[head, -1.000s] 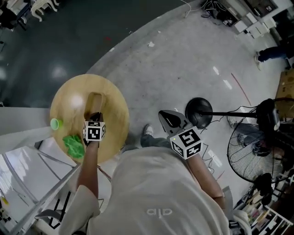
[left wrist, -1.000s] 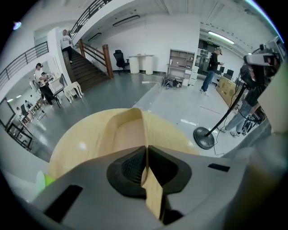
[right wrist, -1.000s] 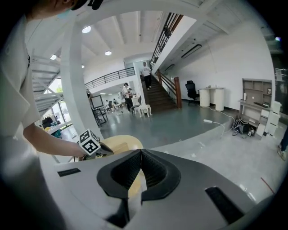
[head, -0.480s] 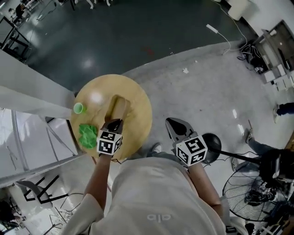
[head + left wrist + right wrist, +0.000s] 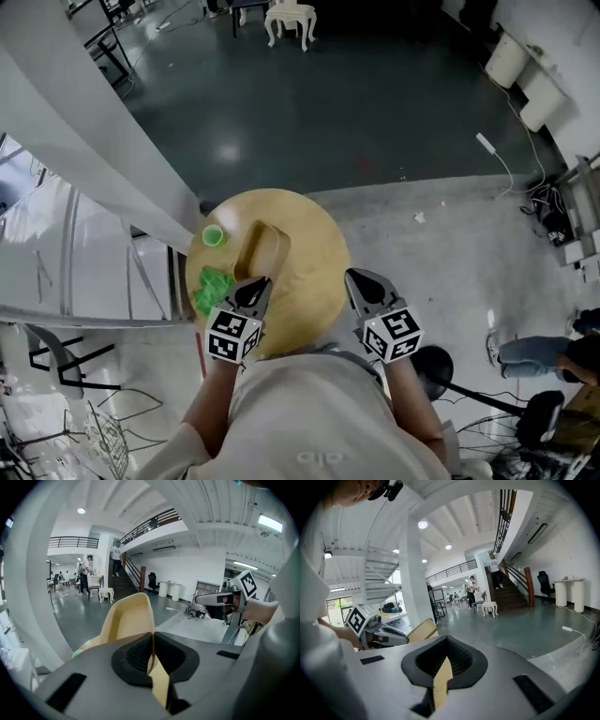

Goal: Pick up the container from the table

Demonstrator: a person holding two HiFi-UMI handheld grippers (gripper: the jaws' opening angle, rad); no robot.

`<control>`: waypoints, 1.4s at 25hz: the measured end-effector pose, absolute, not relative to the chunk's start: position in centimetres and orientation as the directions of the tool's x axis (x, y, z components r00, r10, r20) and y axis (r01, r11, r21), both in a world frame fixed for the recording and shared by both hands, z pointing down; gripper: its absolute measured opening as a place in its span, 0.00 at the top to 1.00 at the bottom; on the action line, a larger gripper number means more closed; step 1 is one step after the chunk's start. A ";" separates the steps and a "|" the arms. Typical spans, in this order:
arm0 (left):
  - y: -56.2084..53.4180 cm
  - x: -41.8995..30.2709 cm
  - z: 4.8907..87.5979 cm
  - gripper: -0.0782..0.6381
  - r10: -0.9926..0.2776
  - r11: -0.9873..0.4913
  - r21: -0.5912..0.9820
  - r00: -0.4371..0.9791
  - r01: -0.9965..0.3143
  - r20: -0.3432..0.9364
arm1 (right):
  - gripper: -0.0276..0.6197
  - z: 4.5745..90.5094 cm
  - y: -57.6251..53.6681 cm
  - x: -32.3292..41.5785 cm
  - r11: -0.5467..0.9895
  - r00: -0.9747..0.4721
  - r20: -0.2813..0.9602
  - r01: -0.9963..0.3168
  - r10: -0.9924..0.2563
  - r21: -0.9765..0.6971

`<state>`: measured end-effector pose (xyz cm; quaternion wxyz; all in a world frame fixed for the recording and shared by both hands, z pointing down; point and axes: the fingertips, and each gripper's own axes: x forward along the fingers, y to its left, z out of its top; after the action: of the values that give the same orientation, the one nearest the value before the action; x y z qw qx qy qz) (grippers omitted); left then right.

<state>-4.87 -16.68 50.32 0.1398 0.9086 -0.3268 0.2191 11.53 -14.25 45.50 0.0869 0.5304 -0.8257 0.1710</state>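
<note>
A tan open container [image 5: 265, 251] hangs tilted over the round wooden table [image 5: 314, 248]. My left gripper [image 5: 255, 284] is shut on its near wall. In the left gripper view the container [image 5: 129, 618] rises ahead of the jaws, its rim pinched between the pads, and the left gripper [image 5: 152, 639] shows no gap. My right gripper [image 5: 361, 278] hovers at the table's right edge, shut, with nothing held. A thin tan sliver shows in the slit of the right gripper [image 5: 446, 660]. From there I also see the container [image 5: 422, 630] in the other gripper.
A small green cup [image 5: 213, 235] and a crumpled green cloth [image 5: 211, 289] lie on the table's left side. A white stair beam [image 5: 84, 141] runs just left of the table. A black stand base [image 5: 433, 366] and a person's legs [image 5: 534, 352] are on the floor at right.
The left gripper has lifted the container off the tabletop and pulled it toward me. The right gripper has swung in from over the floor to the table's edge.
</note>
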 end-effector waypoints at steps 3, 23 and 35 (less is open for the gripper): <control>-17.4 -7.0 48.4 0.85 -0.578 -0.717 0.118 0.681 -0.687 0.449 | 0.92 44.5 -15.7 9.3 0.424 -0.461 0.307 -0.887 -0.833 -0.182; -17.5 -19.8 42.7 0.85 -0.780 -0.534 0.138 0.549 -0.834 0.300 | 0.92 40.7 -20.3 -2.4 0.638 -0.651 0.219 -0.758 -0.727 -0.135; -16.1 -22.5 43.1 0.85 -0.798 -0.508 0.148 0.528 -0.849 0.291 | 0.92 41.4 -19.6 -4.7 0.646 -0.658 0.226 -0.752 -0.719 -0.133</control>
<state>-22.48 -16.15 43.09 0.1371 0.8633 -0.4768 0.0926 -4.74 -19.57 41.40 0.0766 0.4066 -0.9040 0.1079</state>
